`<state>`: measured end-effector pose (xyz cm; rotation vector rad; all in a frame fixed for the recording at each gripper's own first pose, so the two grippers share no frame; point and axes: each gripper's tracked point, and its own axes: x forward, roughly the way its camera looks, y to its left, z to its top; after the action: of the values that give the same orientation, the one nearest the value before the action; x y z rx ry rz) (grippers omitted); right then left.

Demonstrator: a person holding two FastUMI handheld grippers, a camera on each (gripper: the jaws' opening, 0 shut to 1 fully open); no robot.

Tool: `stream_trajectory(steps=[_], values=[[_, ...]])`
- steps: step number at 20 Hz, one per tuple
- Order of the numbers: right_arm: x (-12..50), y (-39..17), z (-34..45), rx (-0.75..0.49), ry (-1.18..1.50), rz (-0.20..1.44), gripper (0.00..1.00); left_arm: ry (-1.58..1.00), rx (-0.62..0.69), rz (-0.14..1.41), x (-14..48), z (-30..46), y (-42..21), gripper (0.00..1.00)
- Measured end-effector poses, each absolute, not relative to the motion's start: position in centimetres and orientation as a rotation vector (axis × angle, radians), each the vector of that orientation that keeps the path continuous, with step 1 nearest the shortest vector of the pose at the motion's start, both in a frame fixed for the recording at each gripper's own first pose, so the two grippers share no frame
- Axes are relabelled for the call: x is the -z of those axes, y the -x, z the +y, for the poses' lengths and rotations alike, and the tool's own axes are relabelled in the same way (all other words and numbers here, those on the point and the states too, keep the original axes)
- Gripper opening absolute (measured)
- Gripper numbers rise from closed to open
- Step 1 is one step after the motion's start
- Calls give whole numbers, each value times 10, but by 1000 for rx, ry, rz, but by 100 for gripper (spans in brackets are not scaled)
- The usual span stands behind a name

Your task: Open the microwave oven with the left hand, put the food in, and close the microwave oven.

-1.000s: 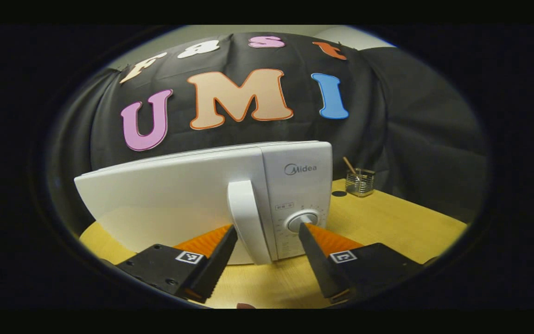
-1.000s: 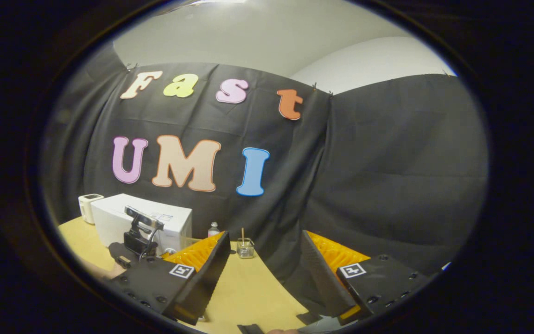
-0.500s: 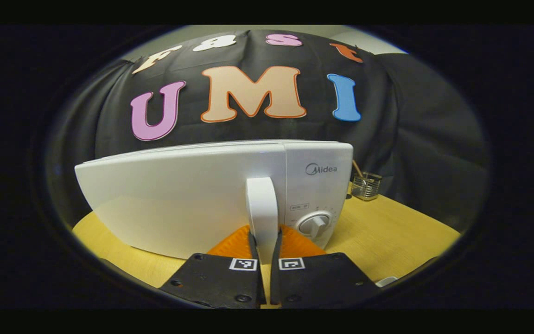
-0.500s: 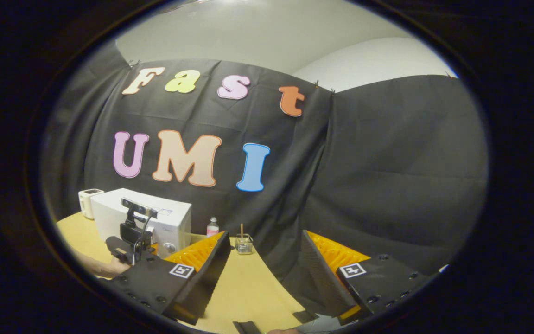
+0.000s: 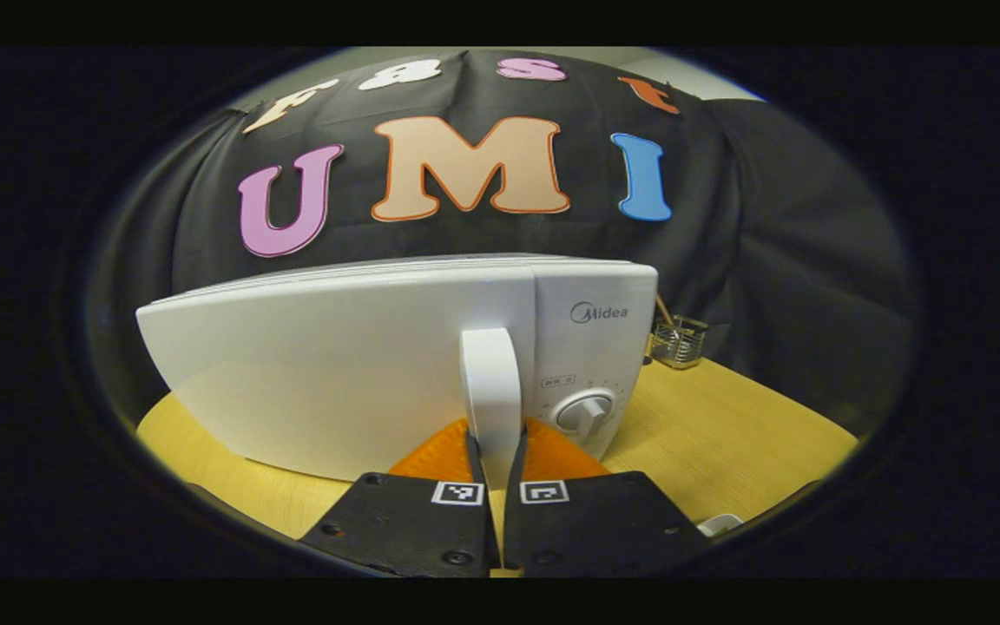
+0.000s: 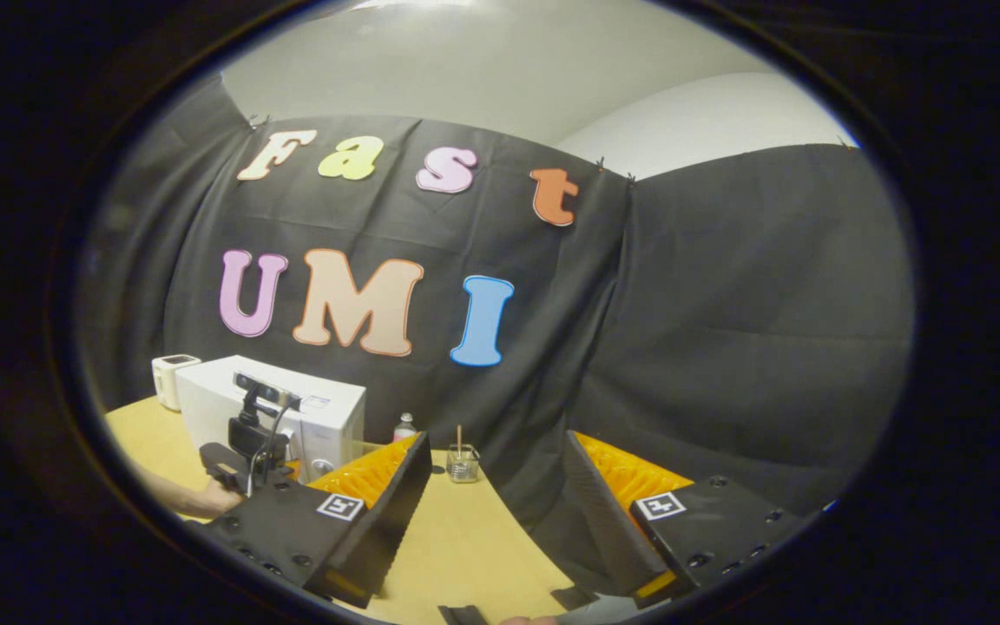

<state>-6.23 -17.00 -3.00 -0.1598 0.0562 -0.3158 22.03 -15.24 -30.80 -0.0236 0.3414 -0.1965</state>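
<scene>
A white microwave oven (image 5: 335,365) stands on the wooden table, its door closed. Its upright white door handle (image 5: 491,382) is clamped between the two fingers of my left gripper (image 5: 494,447), which is shut on the handle's lower part. A round dial (image 5: 585,412) sits just right of the handle. In the right gripper view the same microwave oven (image 6: 326,417) is far off at the left, with the left gripper and the hand (image 6: 205,495) that holds it in front of it. My right gripper (image 6: 496,469) hangs open over the table with nothing between its fingers.
A small glass holder with a stick (image 5: 675,340) stands on the table (image 5: 726,425) right of the microwave; it also shows as the glass holder (image 6: 463,464). A small bottle (image 6: 403,427) and a white toaster (image 6: 172,379) stand near the back cloth. A white rim (image 5: 720,523) peeks in low right.
One second ago my left gripper was open around the door handle; it has since shut on it and holds still. The right gripper has barely moved.
</scene>
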Motion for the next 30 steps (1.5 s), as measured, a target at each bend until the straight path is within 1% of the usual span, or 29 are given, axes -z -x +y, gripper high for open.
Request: stream_trajectory(steps=[3, 4, 6, 7, 9, 10, 12, 20, 30], values=[[26, 58, -173, 326, 152, 43, 97, 9, 212, 360, 309, -152, -218, 1], [26, 56, -175, 331, 154, 38, 97, 22, 205, 392, 314, -149, -204, 0], [24, 53, -178, 342, 147, 28, 97, 7, 214, 323, 300, -147, -180, 2], [24, 51, -178, 340, 134, 26, 97, -16, 215, 345, 304, -143, -164, 1], [29, 45, -172, 320, 110, 28, 97, -5, 241, 336, 301, -134, -144, 1], [32, 41, -167, 304, 106, 34, 97, 6, 251, 366, 305, -131, -134, 0], [35, 38, -156, 272, 98, 33, 97, 11, 262, 372, 303, -123, -116, 1], [37, 36, -104, 160, 83, 12, 97, 6, 238, 413, 299, -82, -57, 1], [47, 37, -70, 117, 61, 16, 97, 1, 186, 451, 298, -26, -8, 1]])
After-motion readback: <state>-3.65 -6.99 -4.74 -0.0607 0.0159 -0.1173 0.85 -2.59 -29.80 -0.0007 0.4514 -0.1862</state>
